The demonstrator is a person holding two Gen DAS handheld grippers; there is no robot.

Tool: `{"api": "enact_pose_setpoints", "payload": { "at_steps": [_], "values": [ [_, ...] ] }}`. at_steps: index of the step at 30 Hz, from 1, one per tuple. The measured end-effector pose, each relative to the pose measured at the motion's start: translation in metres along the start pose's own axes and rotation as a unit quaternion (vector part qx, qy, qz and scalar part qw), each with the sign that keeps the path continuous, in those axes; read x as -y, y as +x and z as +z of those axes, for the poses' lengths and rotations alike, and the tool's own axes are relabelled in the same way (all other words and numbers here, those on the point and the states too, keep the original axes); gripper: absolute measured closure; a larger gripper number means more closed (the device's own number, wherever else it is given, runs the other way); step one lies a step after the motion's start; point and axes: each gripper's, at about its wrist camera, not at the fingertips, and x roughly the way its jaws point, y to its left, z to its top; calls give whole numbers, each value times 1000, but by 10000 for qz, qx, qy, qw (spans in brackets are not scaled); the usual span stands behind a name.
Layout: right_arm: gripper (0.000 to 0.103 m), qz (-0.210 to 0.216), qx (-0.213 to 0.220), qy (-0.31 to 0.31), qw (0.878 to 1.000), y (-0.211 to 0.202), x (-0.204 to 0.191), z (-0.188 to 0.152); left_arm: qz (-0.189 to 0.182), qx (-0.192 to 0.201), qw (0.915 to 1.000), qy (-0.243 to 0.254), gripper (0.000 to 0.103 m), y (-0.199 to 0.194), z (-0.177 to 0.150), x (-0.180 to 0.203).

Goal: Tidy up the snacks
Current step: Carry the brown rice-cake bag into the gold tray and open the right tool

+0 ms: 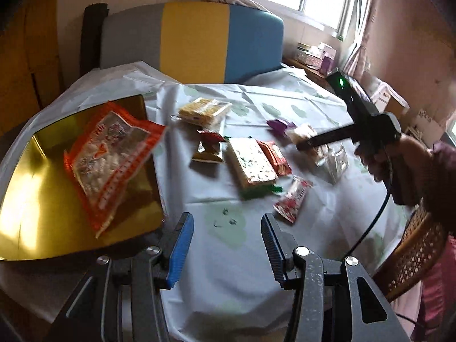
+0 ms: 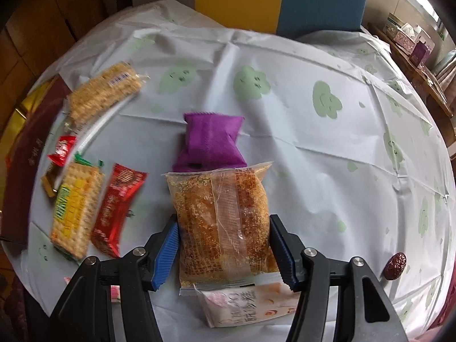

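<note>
My left gripper (image 1: 225, 215) hangs open over the white tablecloth with nothing between its blue pads. To its left, an orange snack bag (image 1: 111, 159) lies tilted in the gold tray (image 1: 34, 199). My right gripper (image 2: 223, 218) is shut on a clear packet of golden-brown crumb snack (image 2: 222, 199), with a pad on each long side. In the left wrist view, the right gripper (image 1: 302, 144) is at the far right, held by a hand. A purple pouch (image 2: 211, 142) lies just beyond the packet. A white printed packet (image 2: 250, 299) lies under its near end.
Loose snacks lie mid-table: a green-yellow cracker pack (image 1: 252, 165), a red wrapper (image 2: 118, 208), a long cracker pack (image 2: 105, 91), a red-white sachet (image 1: 293, 199) and a dried red date (image 2: 394, 266). A grey, yellow and blue chair back (image 1: 193, 40) stands behind. A rattan chair (image 1: 413, 250) is at right.
</note>
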Motion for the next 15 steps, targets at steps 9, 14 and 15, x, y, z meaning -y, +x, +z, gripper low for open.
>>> {"api": "enact_pose_setpoints", "payload": {
  "at_steps": [9, 14, 15],
  "values": [
    [42, 215, 284, -101, 9993, -18, -11, 2, -105, -235, 9996, 140, 53, 11, -18, 8],
    [42, 303, 506, -207, 9980, -32, -24, -2, -170, -181, 9996, 118, 53, 8, -22, 5],
    [42, 338, 529, -206, 9978, -34, -25, -4, -175, -159, 9997, 105, 53, 7, -22, 3]
  ]
}}
